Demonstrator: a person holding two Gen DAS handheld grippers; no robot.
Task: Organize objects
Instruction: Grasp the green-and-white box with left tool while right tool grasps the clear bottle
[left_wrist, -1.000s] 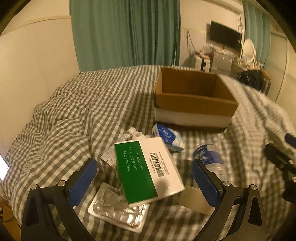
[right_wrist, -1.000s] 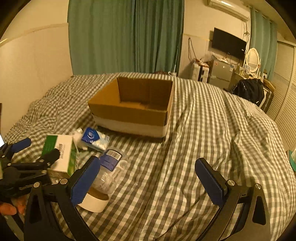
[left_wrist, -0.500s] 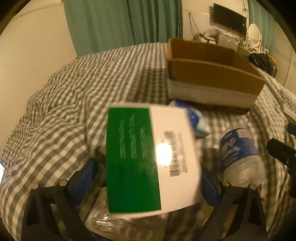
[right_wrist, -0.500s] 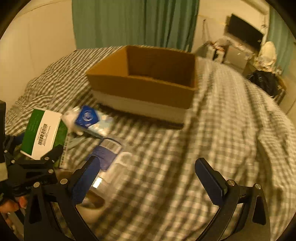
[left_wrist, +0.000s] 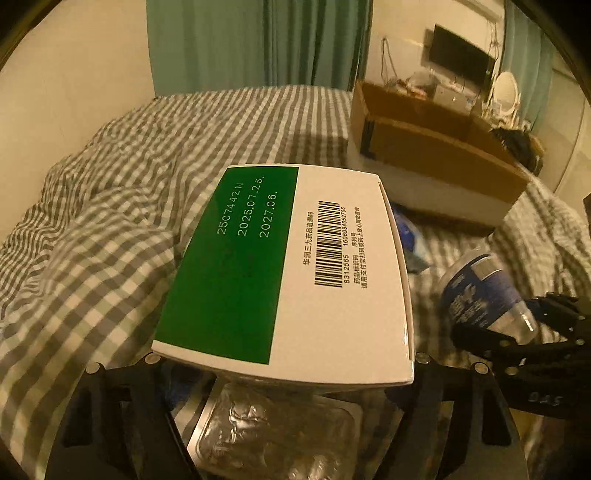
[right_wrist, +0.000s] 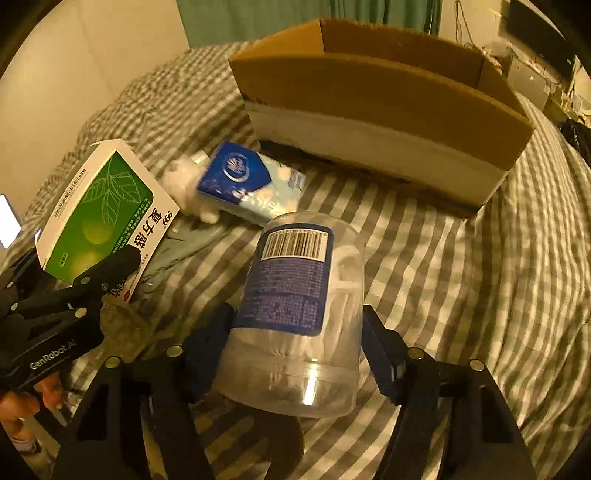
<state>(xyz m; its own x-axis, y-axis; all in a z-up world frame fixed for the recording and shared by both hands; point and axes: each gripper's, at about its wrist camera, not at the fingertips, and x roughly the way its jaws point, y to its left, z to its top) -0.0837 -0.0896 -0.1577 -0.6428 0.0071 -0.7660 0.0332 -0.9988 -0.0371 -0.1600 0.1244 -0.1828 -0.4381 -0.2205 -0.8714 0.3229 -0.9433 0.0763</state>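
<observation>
Within the last second both grippers have been closed on items off the grey-checked bedspread (right_wrist: 461, 258) — the green-and-white cardboard medicine box (left_wrist: 288, 266) is clamped and raised by the left gripper (left_wrist: 284, 365), above a silver foil blister pack (left_wrist: 277, 432). The clear plastic canister with the blue label (right_wrist: 295, 314) is gripped between the pads of the right gripper (right_wrist: 295, 347); carrying to the open brown cardboard box (right_wrist: 388, 92) beyond is judged next.

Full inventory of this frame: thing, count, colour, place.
medicine box: 1, green and white, between left tool's fingers
clear tub: 1, blue label, between right tool's fingers
tissue pack: 1, blue, on bedcover by cardboard box
cardboard box: 1, brown and white, open, on bed
foil blister sheet: 1, silver, under medicine box
bedcover: 1, grey-white check
left tool: 1, black
right tool: 1, black, blue pads
</observation>
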